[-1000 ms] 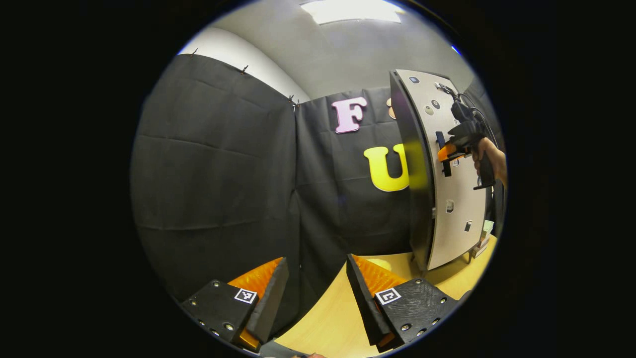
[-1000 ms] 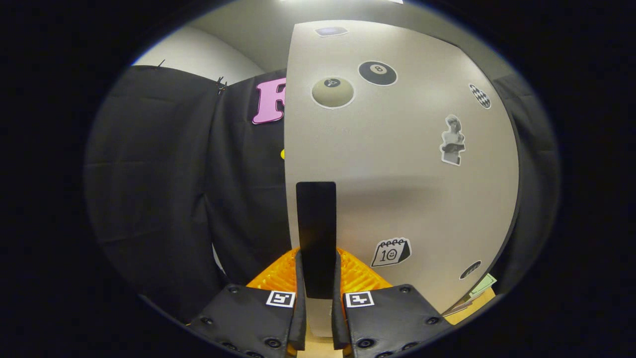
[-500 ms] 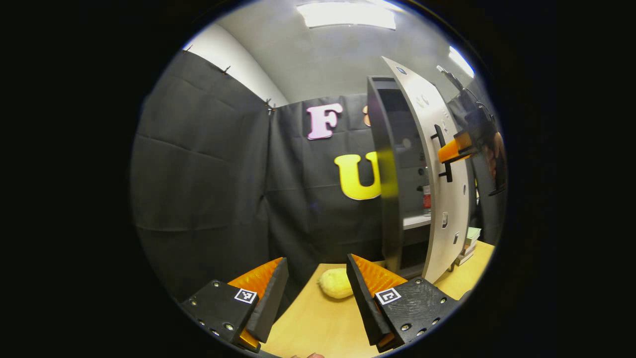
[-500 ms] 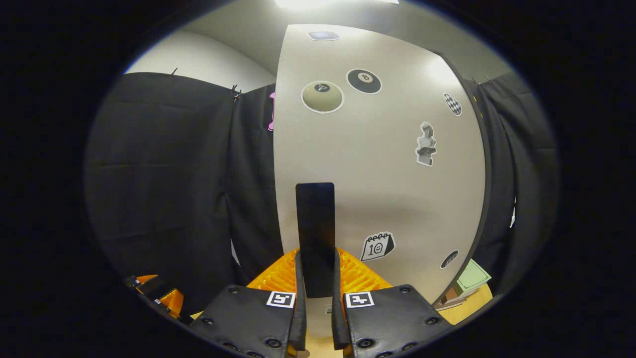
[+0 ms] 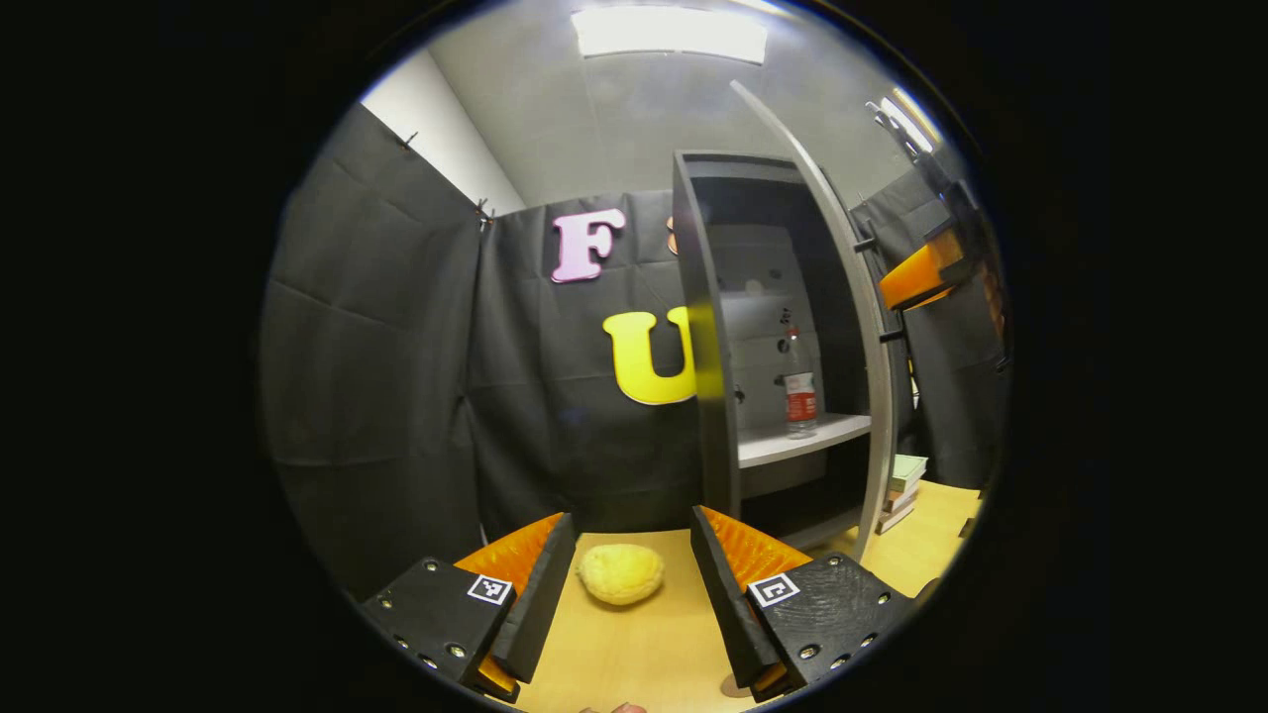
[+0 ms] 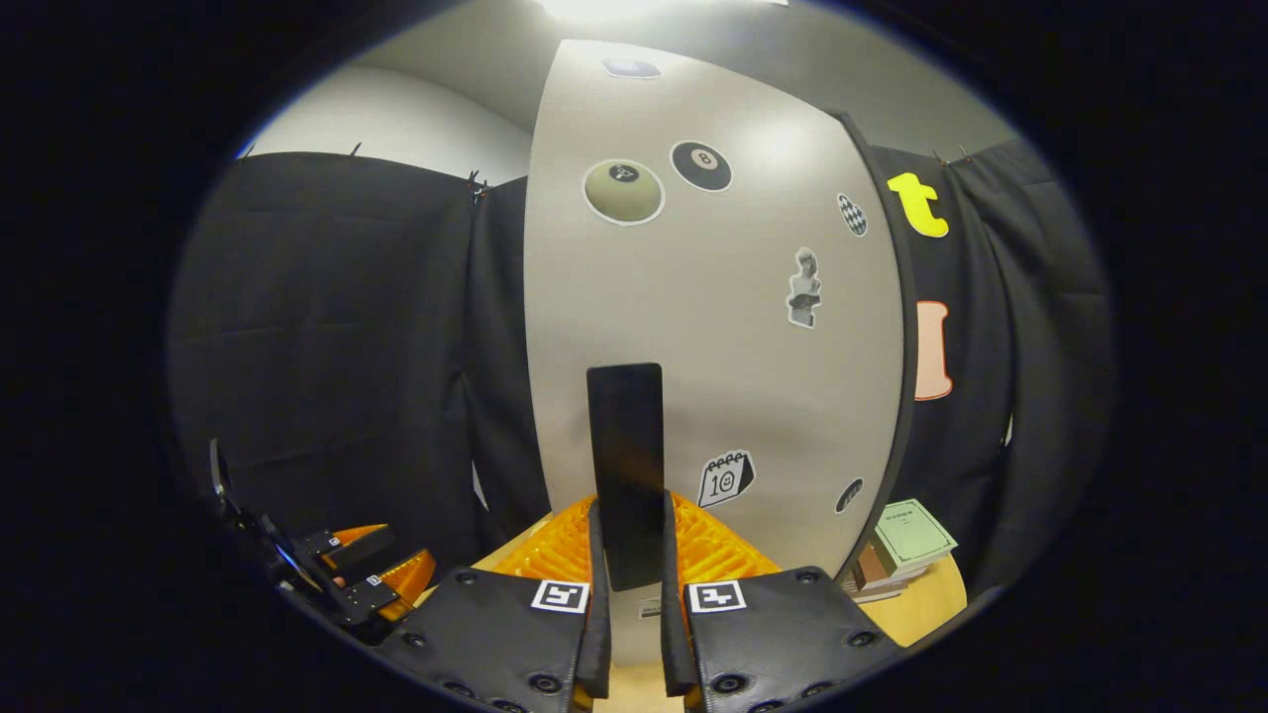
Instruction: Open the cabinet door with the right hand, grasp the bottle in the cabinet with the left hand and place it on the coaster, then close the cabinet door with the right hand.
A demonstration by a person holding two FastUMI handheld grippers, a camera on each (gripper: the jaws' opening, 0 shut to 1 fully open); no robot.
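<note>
In the left gripper view the dark cabinet (image 5: 705,327) stands open. A clear bottle (image 5: 798,388) with a red label stands upright on its white shelf (image 5: 804,441). My left gripper (image 5: 634,584) is open and low over the wooden table, well short of the cabinet. The pale door (image 5: 860,327) is seen edge-on, with my right gripper (image 5: 926,277) at its outer side. In the right gripper view my right gripper (image 6: 630,594) is shut on the door's black handle (image 6: 625,465). The sticker-covered door (image 6: 713,327) rises in front of it. The left gripper (image 6: 347,574) appears at lower left.
A yellow rounded lump (image 5: 621,572) lies on the wooden table (image 5: 634,654) between my left fingers, farther off. A stack of books (image 6: 897,550) sits on the table to the right of the door's foot. Black cloth walls close in the booth.
The right gripper has swung the door wider open on its handle. The cabinet's inside, shelf and bottle have come into the left gripper view. The yellow lump now lies between the left fingers.
</note>
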